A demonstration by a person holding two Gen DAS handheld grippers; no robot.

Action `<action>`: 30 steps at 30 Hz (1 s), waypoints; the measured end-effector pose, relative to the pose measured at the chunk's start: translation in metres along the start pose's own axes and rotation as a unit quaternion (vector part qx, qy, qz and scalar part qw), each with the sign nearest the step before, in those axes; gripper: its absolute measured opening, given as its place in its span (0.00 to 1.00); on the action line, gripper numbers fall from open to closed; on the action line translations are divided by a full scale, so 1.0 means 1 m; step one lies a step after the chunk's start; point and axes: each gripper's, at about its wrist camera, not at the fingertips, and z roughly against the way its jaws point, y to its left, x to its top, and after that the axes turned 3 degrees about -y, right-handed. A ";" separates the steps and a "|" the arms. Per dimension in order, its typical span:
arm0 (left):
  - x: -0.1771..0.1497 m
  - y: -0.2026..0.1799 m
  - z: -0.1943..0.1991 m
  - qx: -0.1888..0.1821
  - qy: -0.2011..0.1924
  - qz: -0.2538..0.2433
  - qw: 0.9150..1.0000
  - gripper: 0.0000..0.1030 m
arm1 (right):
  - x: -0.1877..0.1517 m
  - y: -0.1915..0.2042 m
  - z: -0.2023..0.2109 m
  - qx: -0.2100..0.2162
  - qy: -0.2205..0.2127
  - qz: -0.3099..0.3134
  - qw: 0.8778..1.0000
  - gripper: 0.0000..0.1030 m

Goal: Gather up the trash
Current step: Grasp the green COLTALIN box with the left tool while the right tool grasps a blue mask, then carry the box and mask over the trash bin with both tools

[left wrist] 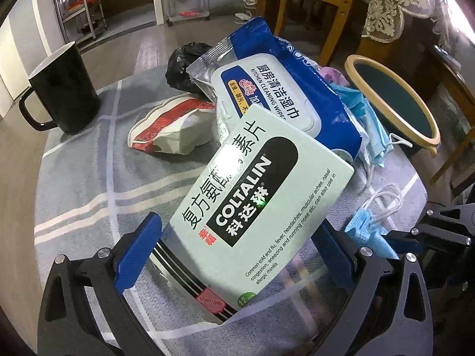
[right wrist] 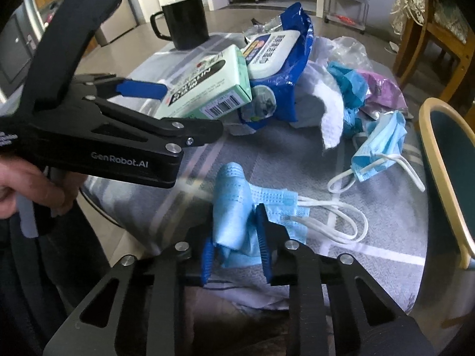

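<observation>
Left gripper (left wrist: 237, 255) clamps the pale green cardboard medicine box (left wrist: 261, 207) between its blue pads, tilted above the grey striped tablecloth (left wrist: 89, 184); right gripper (right wrist: 236, 243) pinches a crumpled light-blue face mask (right wrist: 237, 207) lying on the cloth

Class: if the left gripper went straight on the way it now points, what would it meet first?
The left gripper already has the pale green cardboard medicine box between its fingers; beyond it, probably the blue kitchen wipes pack, though depth is unclear.

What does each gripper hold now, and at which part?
The left gripper holds the medicine box by its two long sides, near its lower end. The right gripper pinches the crumpled blue face mask at its bunched middle.
</observation>
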 end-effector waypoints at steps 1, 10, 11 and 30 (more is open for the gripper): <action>0.000 0.000 0.001 -0.003 -0.001 0.001 1.000 0.94 | 0.000 -0.002 0.003 0.005 -0.004 -0.006 1.000 0.24; 0.000 0.001 0.007 -0.035 0.007 0.013 0.999 0.90 | -0.002 -0.019 0.029 0.023 -0.031 -0.042 0.998 0.23; 0.000 0.002 0.007 -0.034 0.008 0.015 0.999 0.88 | -0.003 -0.021 0.032 0.023 -0.033 -0.046 0.998 0.23; 0.002 0.011 0.060 -0.030 -0.073 0.057 0.995 0.19 | 0.006 -0.046 0.063 0.013 -0.098 -0.100 0.990 0.23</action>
